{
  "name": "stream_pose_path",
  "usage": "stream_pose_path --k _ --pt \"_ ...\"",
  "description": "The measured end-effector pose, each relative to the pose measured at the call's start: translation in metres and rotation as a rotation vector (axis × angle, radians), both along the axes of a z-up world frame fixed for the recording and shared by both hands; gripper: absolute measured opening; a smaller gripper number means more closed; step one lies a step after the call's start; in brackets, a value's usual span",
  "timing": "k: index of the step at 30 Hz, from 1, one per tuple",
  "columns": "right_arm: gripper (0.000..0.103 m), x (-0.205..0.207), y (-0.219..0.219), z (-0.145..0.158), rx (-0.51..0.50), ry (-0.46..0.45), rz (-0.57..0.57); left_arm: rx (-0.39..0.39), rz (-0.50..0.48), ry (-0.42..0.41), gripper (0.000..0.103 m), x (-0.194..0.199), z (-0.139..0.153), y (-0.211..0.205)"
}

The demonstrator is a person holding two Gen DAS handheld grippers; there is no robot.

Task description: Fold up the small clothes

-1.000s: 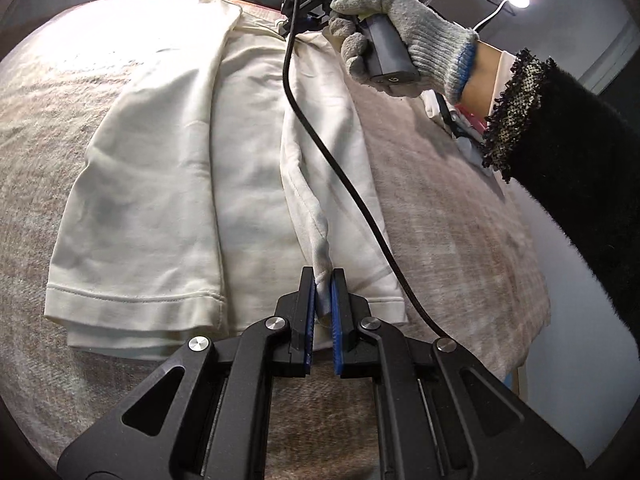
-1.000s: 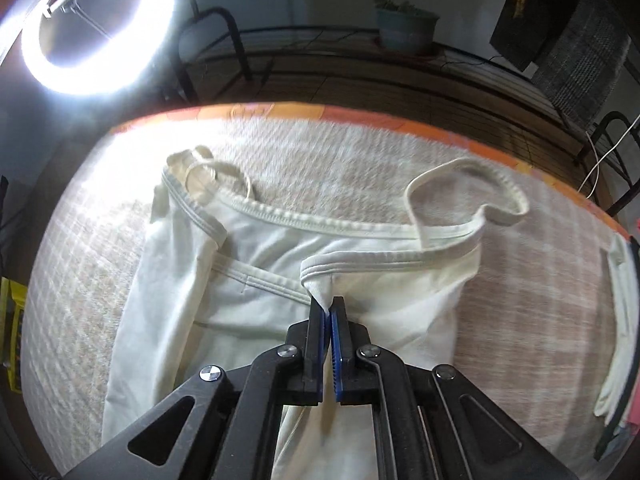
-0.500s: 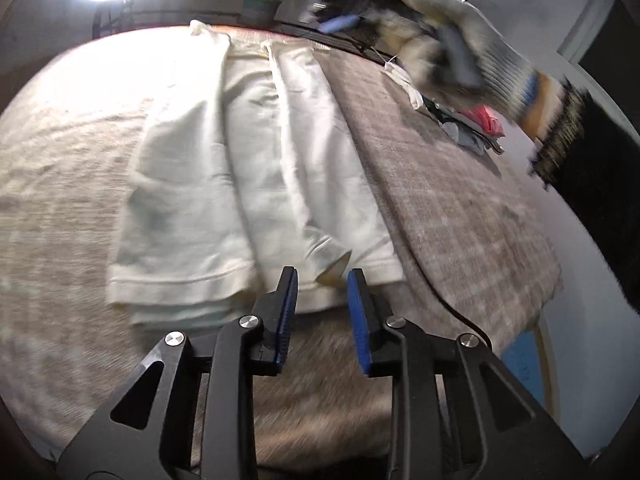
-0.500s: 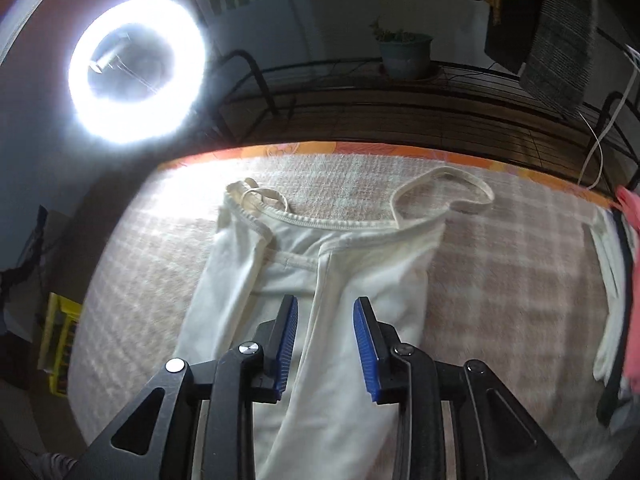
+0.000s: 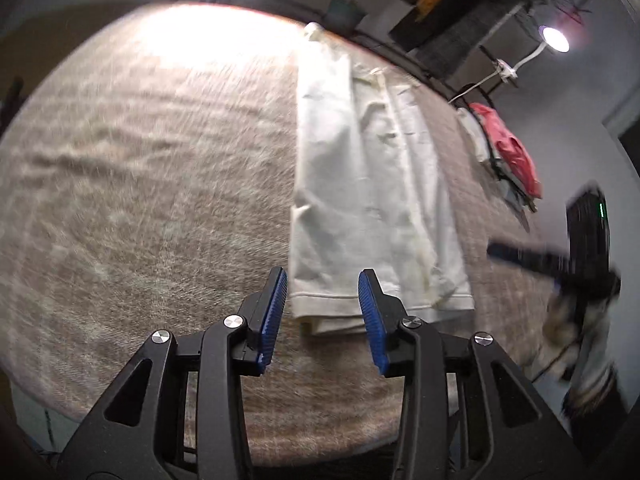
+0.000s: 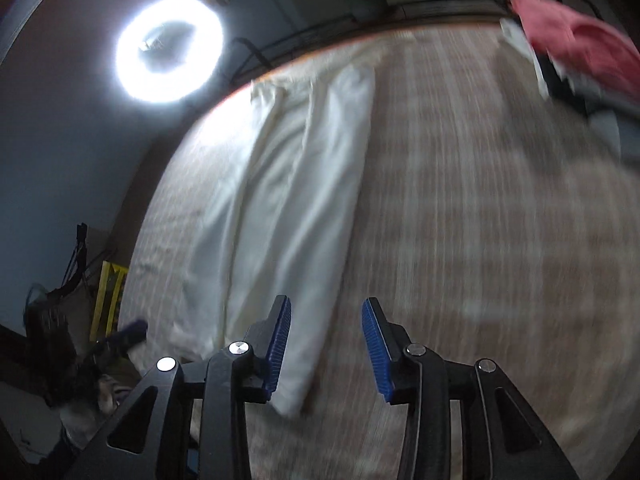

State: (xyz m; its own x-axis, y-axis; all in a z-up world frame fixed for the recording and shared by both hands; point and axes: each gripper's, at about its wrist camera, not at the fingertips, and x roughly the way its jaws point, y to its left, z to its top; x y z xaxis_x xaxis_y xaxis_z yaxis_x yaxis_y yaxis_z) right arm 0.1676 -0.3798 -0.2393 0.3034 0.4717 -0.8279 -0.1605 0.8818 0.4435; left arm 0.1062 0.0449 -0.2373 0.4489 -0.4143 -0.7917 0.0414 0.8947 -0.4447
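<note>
change: both grippers let go since a second ago; left gripper (image 5: 322,312) and right gripper (image 6: 326,346) wide, empty
top (image 5: 372,200): narrow strip, flat on blanket (image 5: 140,200), just beyond left gripper
meaning: lengthwise folds look done; crosswise fold likely next

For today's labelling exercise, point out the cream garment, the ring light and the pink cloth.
cream garment (image 5: 360,208): left wrist view, middle of the folded cloth.
ring light (image 6: 169,50): right wrist view, on its glowing ring, left side.
pink cloth (image 6: 576,36): right wrist view, middle of the blurred pile top.
</note>
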Motion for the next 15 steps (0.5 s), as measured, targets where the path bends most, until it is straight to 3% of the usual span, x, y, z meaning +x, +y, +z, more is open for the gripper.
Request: stream_pose_path --k 5,7,8,11,15 --pt "0.040 -0.025 0.014 -0.029 -0.048 0.025 -0.040 0.018 -0.004 0.048 0.038 0.006 -0.020 -0.003" --pt "0.038 -0.034 0.024 -0.024 -0.099 -0.045 -0.059 0.031 0.001 0.051 0.038 0.005 -0.024 -0.005" --pt "0.031 -0.038 0.033 -0.017 -0.102 -0.103 -0.050 0.037 0.003 0.052 0.038 0.005 -0.026 -0.004" --pt "0.017 -0.043 0.063 -0.006 -0.086 -0.171 0.063 0.030 0.012 0.054 0.038 0.005 -0.028 -0.002" --pt "0.014 -0.042 0.090 -0.012 -0.104 -0.155 0.155 0.006 0.018 0.055 0.038 0.005 -0.029 0.002"
